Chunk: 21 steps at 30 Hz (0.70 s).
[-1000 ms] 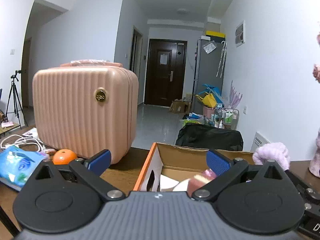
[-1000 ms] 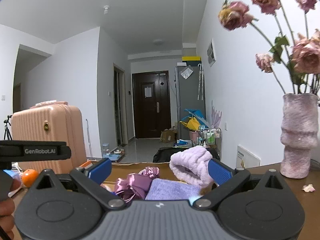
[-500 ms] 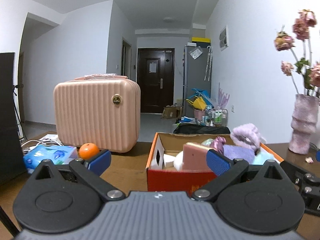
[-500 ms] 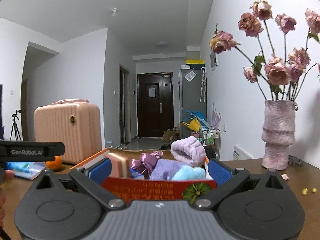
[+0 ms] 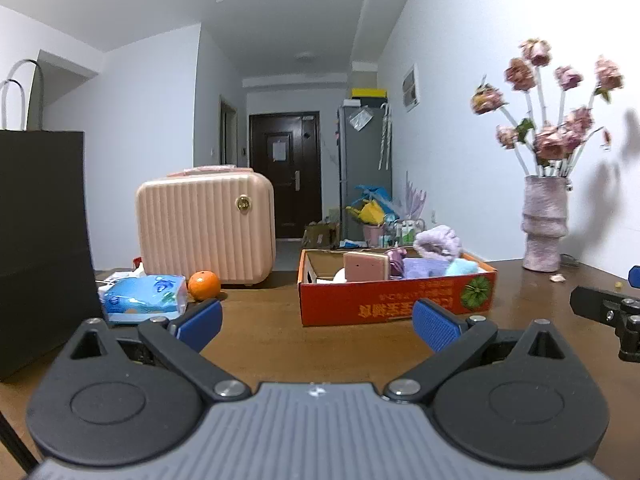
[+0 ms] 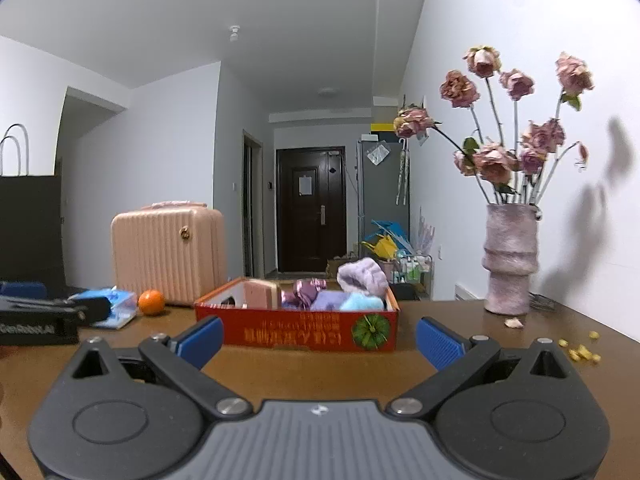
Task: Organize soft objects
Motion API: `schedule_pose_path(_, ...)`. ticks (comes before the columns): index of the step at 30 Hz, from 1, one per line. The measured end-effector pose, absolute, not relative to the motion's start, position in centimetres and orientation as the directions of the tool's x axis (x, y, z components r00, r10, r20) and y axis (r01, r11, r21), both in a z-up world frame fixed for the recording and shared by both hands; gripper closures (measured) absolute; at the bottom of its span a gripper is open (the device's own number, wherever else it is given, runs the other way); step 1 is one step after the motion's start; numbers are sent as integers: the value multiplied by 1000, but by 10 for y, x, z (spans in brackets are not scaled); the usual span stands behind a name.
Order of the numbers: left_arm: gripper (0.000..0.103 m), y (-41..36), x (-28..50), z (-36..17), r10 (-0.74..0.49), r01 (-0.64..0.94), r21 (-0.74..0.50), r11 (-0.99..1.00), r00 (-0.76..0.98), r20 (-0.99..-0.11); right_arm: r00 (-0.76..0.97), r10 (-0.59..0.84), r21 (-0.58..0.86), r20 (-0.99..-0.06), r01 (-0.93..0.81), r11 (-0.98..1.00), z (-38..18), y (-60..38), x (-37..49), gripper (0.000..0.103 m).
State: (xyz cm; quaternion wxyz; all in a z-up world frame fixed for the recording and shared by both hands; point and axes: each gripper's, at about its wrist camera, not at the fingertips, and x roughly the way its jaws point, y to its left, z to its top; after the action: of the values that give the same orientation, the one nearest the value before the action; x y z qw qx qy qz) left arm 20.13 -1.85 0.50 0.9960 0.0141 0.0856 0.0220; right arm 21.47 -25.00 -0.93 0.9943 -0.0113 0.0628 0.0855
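We held both grippers low over the brown wooden table, whose bare top ran wide between our fingers and the things standing farther back. On the left a tall black paper bag closed off that side; behind the middle stood a ribbed pale pink hard-shell case, and to the right, near the white wall, a mottled pink vase of dried roses, well apart from everything else. The shallow red cardboard box sat ahead of us, its near wall facing the fingers with open table in front of it. Inside it lay the soft things: a fluffy lilac cloth, a shiny purple scrunchie, a light blue plush piece and a pink sponge block. A blue tissue pack and a small orange lay left of the box. Our left gripper and right gripper both had their blue pads spread wide, holding nothing, with the box beyond their tips and untouched
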Motion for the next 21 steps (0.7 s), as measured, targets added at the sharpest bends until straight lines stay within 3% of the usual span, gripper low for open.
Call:
schedule_pose_path(9, 0, -20, 130, -2, -1, 4, 14, 1000, 986, -169, 977, 153, -41, -147, -160, 986, -8, -260, 134, 0)
schedule_pose_path(21, 0, -20, 110, -8, -17, 19, 8, 1000, 983, -184, 979, 148, -54, -143, -157, 986, -10, -259, 99, 0)
